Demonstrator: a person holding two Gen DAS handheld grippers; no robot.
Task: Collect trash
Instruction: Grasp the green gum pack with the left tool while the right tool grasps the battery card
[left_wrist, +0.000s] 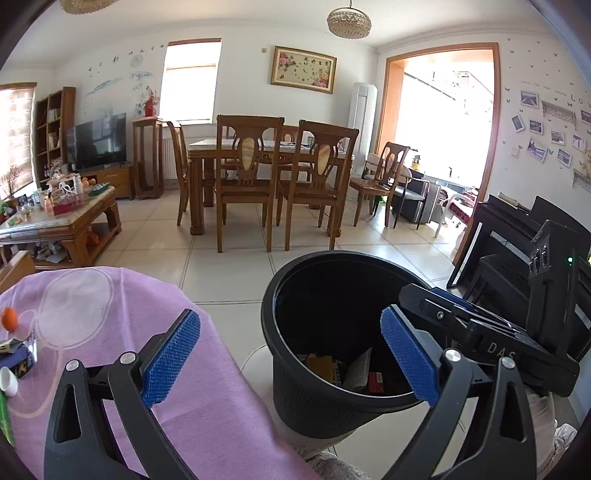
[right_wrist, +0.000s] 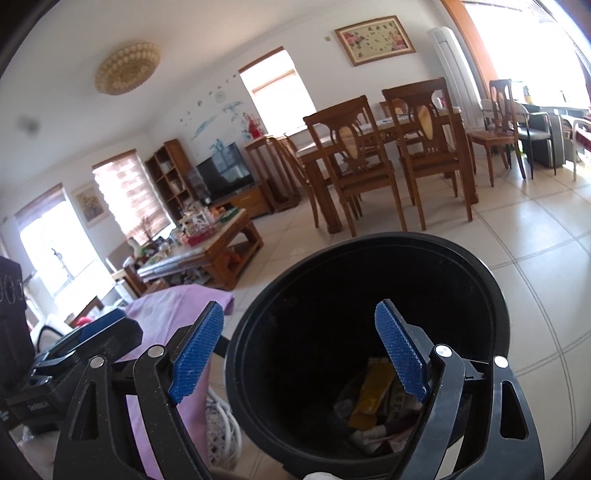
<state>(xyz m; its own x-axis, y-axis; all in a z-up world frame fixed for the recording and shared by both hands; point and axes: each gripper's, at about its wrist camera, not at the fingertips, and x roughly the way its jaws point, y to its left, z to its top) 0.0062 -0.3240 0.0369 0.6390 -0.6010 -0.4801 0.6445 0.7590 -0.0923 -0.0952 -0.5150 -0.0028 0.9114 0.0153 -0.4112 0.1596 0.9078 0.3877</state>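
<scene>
A black trash bin (left_wrist: 306, 406) stands beside a table under a purple cloth (left_wrist: 192, 387). My left gripper (left_wrist: 291, 354) is open and empty, one blue pad (left_wrist: 171, 358) over the cloth, the other over the bin's mouth. Inside the bin lie a yellow packet (left_wrist: 325, 367), a grey wrapper and a red piece (left_wrist: 375, 382). In the right wrist view my right gripper (right_wrist: 299, 354) is also open and empty above the same bin (right_wrist: 369, 240), with a yellow wrapper (right_wrist: 373, 391) and other scraps at the bottom. On the cloth's left edge sit an orange (left_wrist: 9, 319), a small box (left_wrist: 18, 360) and a white cup (left_wrist: 7, 382).
A white stand (left_wrist: 255, 360) shows under the bin. Beyond lie tiled floor (left_wrist: 229, 280), a wooden dining table with chairs (left_wrist: 251, 173) and a cluttered coffee table (left_wrist: 62, 218). Dark furniture (left_wrist: 509, 236) stands at the right. The right tool's black body (left_wrist: 498, 343) crosses beside the bin.
</scene>
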